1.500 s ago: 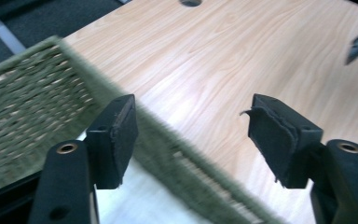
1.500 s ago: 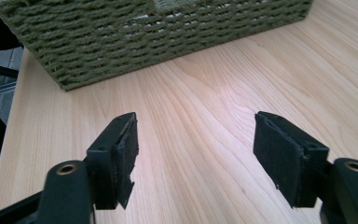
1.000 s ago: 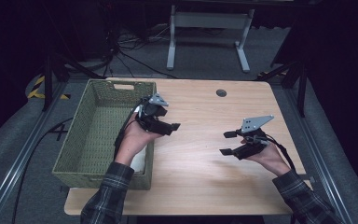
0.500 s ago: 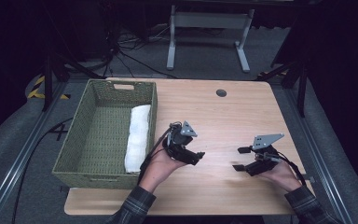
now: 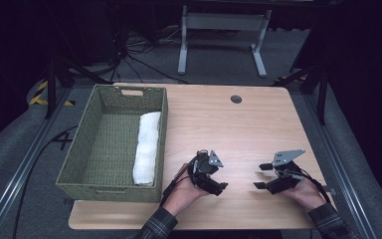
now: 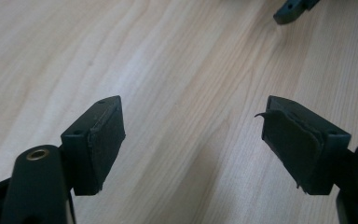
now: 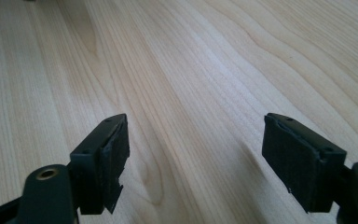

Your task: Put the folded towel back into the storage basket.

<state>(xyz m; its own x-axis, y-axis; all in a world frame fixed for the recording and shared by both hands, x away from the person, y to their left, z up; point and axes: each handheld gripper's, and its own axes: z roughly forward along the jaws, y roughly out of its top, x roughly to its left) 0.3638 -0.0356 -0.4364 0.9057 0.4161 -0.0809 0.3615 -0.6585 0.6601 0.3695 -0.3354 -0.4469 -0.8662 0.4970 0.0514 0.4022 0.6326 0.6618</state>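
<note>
A rolled white towel lies along the right wall inside a green woven basket on the table's left. My left gripper hovers low over the bare wood right of the basket, near the front edge. Its jaws stand open with nothing between them. My right gripper is at the front right, pointing left toward the other one. It is also open and empty over the wood. A tip of the right gripper's fingers shows at the top of the left gripper view.
The light wooden table has a round cable hole at its back edge. A grey metal stand sits on the floor behind the table. Rails run along both sides.
My left hand has left the basket's right rim, moving right and down to the table's front. The towel now lies uncovered in the basket. My right hand has sunk slightly toward the front.
</note>
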